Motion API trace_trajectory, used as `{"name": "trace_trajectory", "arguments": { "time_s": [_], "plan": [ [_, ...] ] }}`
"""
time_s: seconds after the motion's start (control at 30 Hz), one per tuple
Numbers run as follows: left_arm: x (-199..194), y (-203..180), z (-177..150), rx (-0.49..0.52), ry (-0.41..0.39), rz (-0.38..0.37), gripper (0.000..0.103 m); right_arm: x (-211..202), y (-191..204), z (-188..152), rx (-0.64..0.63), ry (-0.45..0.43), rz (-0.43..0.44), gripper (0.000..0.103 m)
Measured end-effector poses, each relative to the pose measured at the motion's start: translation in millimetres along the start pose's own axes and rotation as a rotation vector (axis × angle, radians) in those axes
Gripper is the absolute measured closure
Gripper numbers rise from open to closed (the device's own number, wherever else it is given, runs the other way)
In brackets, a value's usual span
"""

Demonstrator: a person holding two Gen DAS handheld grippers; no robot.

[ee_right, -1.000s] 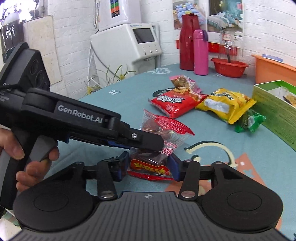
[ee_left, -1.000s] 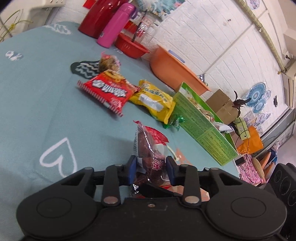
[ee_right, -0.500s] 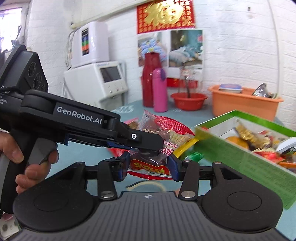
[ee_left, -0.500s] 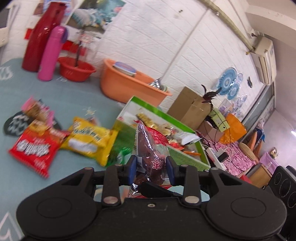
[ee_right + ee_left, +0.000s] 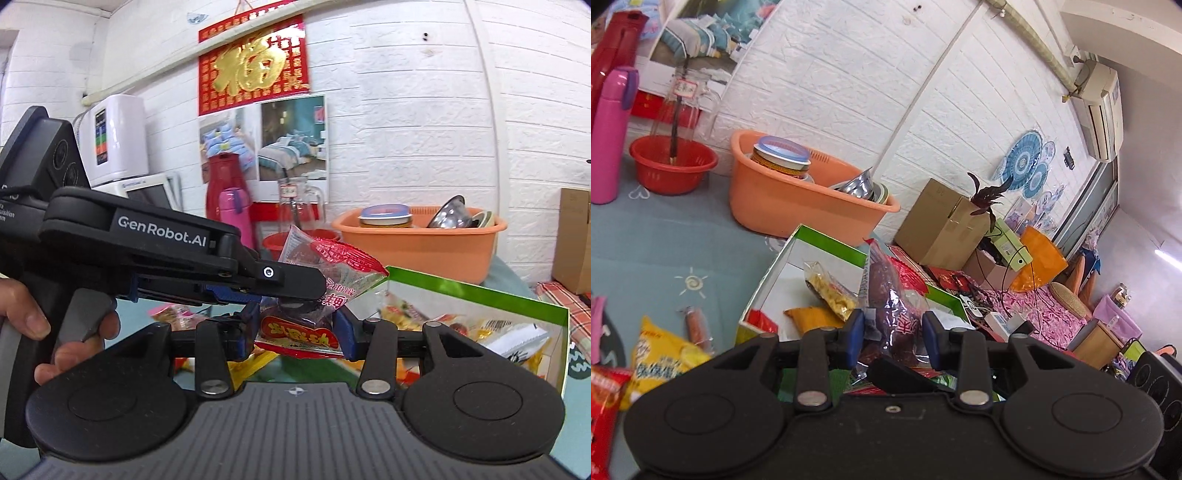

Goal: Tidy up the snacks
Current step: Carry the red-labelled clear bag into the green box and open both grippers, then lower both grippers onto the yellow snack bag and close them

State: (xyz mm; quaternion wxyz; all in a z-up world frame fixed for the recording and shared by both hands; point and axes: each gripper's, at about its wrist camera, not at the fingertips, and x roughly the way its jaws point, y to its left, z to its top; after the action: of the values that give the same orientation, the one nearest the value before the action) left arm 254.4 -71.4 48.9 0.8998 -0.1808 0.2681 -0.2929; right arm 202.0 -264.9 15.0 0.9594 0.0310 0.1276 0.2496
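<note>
A clear snack packet [image 5: 894, 295] with a red top and dark contents is held up by both grippers. My left gripper [image 5: 892, 334] is shut on its middle. In the right wrist view the packet [image 5: 332, 258] hangs just left of the near corner of the green box [image 5: 480, 291]; my right gripper [image 5: 297, 332] pinches its lower red label. The left gripper [image 5: 295, 284] reaches in from the left, with a person's hand [image 5: 55, 332] on its handle. The open green box [image 5: 827, 240] lies directly beyond the packet and holds several snacks.
An orange basin [image 5: 798, 206] with tins and bowls stands behind the box, with a red basket [image 5: 672, 170] and pink bottle [image 5: 609, 136] to its left. A yellow bag [image 5: 665, 365] and red bag [image 5: 602, 406] lie on the teal tablecloth. A cardboard box [image 5: 942, 225] stands beyond the table.
Both grippers have carried the packet up off the table and to the right, from beside the loose bags to the green box. Both grips look unchanged.
</note>
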Motion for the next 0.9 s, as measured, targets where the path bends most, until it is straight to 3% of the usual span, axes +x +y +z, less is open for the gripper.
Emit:
{"name": "trace_trajectory", "arguments": {
  "time_s": [0.27,0.33,0.37,0.4,0.43,0.47,0.5,0.6,0.9],
  "plan": [
    [41.8,19.2,12.4,0.004,0.027,0.01,0.063,35.5,-30.5,-1.3,0.023,0.024,-0.01,0.028],
    [49.3,24.9,11.5,0.009,0.033,0.026,0.058,45.6,-36.1,-5.5,0.043,0.039,-0.006,0.028],
    [52.1,27.4,10.7,0.017,0.033,0.047,0.052,50.0,-38.0,-8.3,0.051,0.05,-0.007,0.027],
    [53.0,28.8,9.1,0.026,0.027,0.071,0.022,54.1,-39.6,-12.2,0.057,0.068,-0.016,0.024],
    [51.8,29.8,7.1,0.027,0.021,0.096,0.0,57.7,-40.3,-16.1,0.058,0.09,-0.034,0.01],
    [47.6,30.2,4.6,0.018,0.009,0.122,0.0,58.4,-40.1,-19.1,0.052,0.104,-0.049,0.001],
    [42.6,29.9,2.4,0.011,-0.008,0.134,0.0,57.1,-39.0,-21.9,0.038,0.108,-0.063,0.0],
    [26.6,28.6,-3.4,0.019,-0.043,0.134,0.0,51.3,-34.6,-23.7,-0.008,0.087,-0.085,0.0],
    [-27.4,16.4,-6.6,-0.026,-0.068,0.162,0.0,10.7,-13.4,-12.6,0.026,0.062,-0.097,0.0]
  ]
}}
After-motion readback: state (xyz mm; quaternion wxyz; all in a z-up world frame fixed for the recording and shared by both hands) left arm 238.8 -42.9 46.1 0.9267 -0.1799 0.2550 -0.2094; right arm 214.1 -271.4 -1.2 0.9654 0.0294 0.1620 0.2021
